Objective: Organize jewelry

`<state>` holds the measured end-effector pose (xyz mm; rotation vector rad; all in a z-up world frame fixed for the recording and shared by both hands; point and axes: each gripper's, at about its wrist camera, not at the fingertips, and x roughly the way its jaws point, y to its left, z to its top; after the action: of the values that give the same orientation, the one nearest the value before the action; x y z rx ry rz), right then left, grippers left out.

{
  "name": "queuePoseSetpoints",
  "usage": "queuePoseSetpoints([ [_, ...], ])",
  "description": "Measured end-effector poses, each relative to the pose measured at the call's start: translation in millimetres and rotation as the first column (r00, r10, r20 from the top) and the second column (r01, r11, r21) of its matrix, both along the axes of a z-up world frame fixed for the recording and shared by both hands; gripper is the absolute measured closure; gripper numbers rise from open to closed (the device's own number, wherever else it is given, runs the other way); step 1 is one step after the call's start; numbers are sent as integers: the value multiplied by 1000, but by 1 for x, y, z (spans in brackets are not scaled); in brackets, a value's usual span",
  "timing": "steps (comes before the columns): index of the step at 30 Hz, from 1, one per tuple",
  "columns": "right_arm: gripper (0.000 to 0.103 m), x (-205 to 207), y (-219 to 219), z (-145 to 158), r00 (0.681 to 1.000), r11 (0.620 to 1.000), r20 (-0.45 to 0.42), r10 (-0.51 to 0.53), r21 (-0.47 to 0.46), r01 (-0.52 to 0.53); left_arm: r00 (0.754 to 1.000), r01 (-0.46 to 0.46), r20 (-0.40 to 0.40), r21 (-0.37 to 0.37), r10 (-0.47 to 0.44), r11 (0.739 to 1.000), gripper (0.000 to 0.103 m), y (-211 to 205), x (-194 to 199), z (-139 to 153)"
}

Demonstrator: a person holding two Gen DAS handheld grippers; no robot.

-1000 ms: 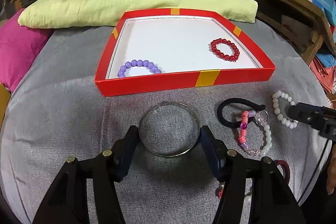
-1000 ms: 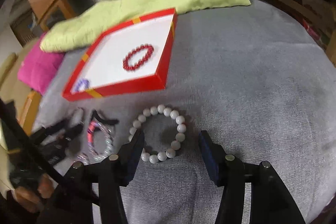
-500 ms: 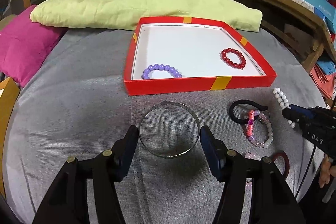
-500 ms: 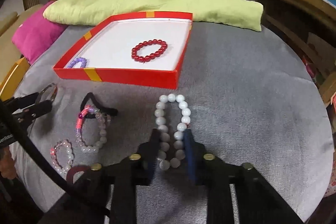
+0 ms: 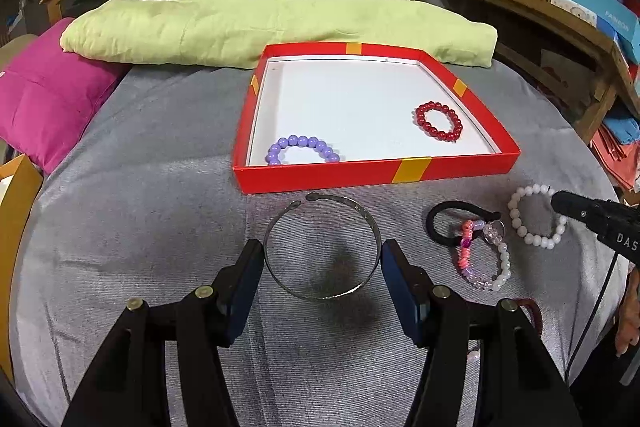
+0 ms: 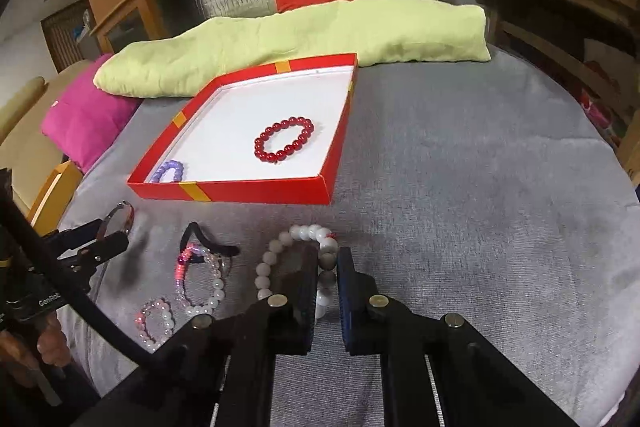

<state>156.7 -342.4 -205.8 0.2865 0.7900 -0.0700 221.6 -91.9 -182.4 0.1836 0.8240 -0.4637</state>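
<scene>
two grippers, near: right gripper (image 6: 325, 277) pinched shut on white bead bracelet (image 6: 280, 259), light, limp, beads slick; left gripper (image 5: 322, 259) half open, pads against silver bangle (image 5: 322, 247), stiff, thin: hold opposite rims. far: red tray (image 5: 416, 171).

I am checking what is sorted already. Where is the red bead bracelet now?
The red bead bracelet lies inside the red tray, on its white floor near the right wall in the left wrist view, apart from the purple bead bracelet near the front left.
</scene>
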Motion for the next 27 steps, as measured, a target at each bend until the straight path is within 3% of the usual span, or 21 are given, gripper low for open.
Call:
queuePoseSetpoints([
  [6,90,3,-9,-8,997,998,-71,-15,57,19,1000,-4,-8,-6,4,1000,41,1,1,0],
  [9,59,4,-6,-10,996,998,-86,-4,60,9,1000,-1,-1,1,1,1000,41,1,0,0],
  [10,42,4,-5,-10,996,998,-86,2,60,3,1000,-2,-3,0,2,1000,41,1,0,0],
  [11,38,2,-2,-8,997,999,-75,7,50,-4,1000,-5,-6,-3,5,1000,41,2,1,0],
  [14,38,0,7,-5,998,999,-50,34,4,-34,1000,-16,-8,-6,16,1000,41,6,2,1],
  [18,39,6,20,-16,991,995,-104,85,-41,-90,1000,-25,-12,-8,25,1000,41,9,3,1],
  [21,53,6,32,-20,989,980,-108,97,-160,-114,1000,-25,-16,-13,25,1000,41,10,2,1],
  [23,75,5,34,-20,990,976,-95,107,-181,-123,1000,-24,-15,-12,24,1000,41,10,2,2],
  [25,82,5,32,-19,991,976,-87,100,-187,-115,1000,-20,-11,-10,20,1000,41,8,1,2],
  [27,83,4,27,-18,993,980,-80,91,-171,-103,1000,-19,-11,-7,19,1000,41,7,0,2],
])
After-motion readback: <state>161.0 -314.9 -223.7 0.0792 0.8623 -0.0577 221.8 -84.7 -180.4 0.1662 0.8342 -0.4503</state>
